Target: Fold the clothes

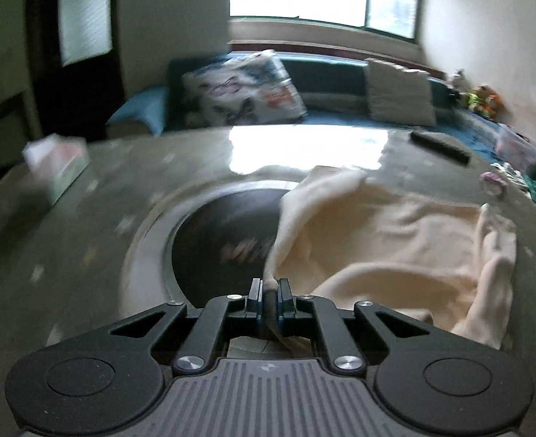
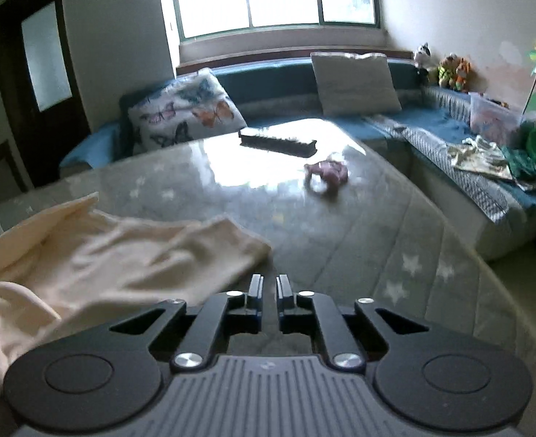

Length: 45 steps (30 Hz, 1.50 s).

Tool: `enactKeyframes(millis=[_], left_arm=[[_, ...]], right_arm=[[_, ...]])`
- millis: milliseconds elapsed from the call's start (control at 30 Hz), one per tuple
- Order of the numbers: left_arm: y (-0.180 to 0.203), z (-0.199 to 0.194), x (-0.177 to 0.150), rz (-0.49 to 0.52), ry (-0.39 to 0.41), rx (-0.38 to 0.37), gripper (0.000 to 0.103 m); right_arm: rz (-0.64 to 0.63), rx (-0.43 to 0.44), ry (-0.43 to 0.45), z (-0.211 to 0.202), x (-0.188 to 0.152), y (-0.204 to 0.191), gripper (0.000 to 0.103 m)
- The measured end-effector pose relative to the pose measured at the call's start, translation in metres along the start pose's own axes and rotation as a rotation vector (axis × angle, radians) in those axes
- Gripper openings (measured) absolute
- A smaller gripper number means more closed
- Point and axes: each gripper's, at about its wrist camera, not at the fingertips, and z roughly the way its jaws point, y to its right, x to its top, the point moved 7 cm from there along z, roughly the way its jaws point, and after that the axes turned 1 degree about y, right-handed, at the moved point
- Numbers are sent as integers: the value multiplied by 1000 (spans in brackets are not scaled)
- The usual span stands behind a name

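Observation:
A cream garment (image 1: 388, 240) lies rumpled on the grey star-patterned table (image 1: 85, 255). My left gripper (image 1: 270, 284) is shut on the garment's near left edge and lifts it into a raised fold. In the right wrist view the same garment (image 2: 114, 251) spreads to the left. My right gripper (image 2: 269, 280) hovers just off the garment's right end, its jaws nearly together with a thin gap and nothing between them.
A dark round inset (image 1: 224, 240) sits in the table centre. A tissue box (image 1: 60, 167) stands at the left. A dark brush (image 2: 278, 144) and a pink cloth item (image 2: 328, 173) lie at the far side. A blue sofa (image 2: 450, 134) with cushions wraps behind.

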Motion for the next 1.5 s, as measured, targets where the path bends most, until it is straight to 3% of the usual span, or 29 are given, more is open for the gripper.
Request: enactKeyframes(millis=[100, 167, 300, 400, 467, 500, 533, 733, 767, 833, 933, 1133, 1300, 1367, 1400, 1500], left_arm=[[-12, -10, -23, -49, -39, -1, 8], [-17, -16, -36, -72, -60, -4, 8], [-21, -27, -51, -90, -96, -32, 10], [-21, -31, -48, -59, -99, -21, 14], [-22, -36, -43, -28, -74, -7, 29], [-22, -39, -40, -12, -61, 0, 43], [-22, -42, -36, 5, -46, 7, 47], [-3, -31, 3, 94, 30, -4, 48], [5, -24, 9, 121, 31, -8, 47], [21, -7, 19, 167, 28, -20, 48], [49, 23, 33, 224, 18, -42, 48], [93, 84, 52, 315, 11, 8, 48], [104, 115, 52, 356, -3, 77, 48], [98, 121, 51, 361, -2, 111, 35], [93, 122, 51, 348, -4, 117, 16], [65, 112, 56, 263, 1, 121, 9]], right_arm=[[19, -4, -28, 3, -11, 5, 11], [32, -7, -46, 5, -18, 8, 19], [43, -1, -66, 17, -21, 8, 20], [34, 4, -69, 33, -16, 0, 26], [33, 9, -66, 43, -12, -6, 26], [35, 8, -66, 47, -11, -8, 30], [37, 7, -65, 50, -9, -10, 34], [-13, -25, -60, 70, -5, -22, 35], [-23, -30, -59, 71, -5, -24, 33], [-29, -34, -56, 71, -4, -25, 16], [-31, -40, -49, 68, -2, -24, 6], [-29, -39, -26, 51, 1, -15, 5], [-32, -36, -9, 38, 1, -9, 5], [-36, -40, 0, 32, 1, -6, 5], [-37, -42, 5, 29, 0, -4, 5], [-37, -59, 13, 20, -2, 6, 5]])
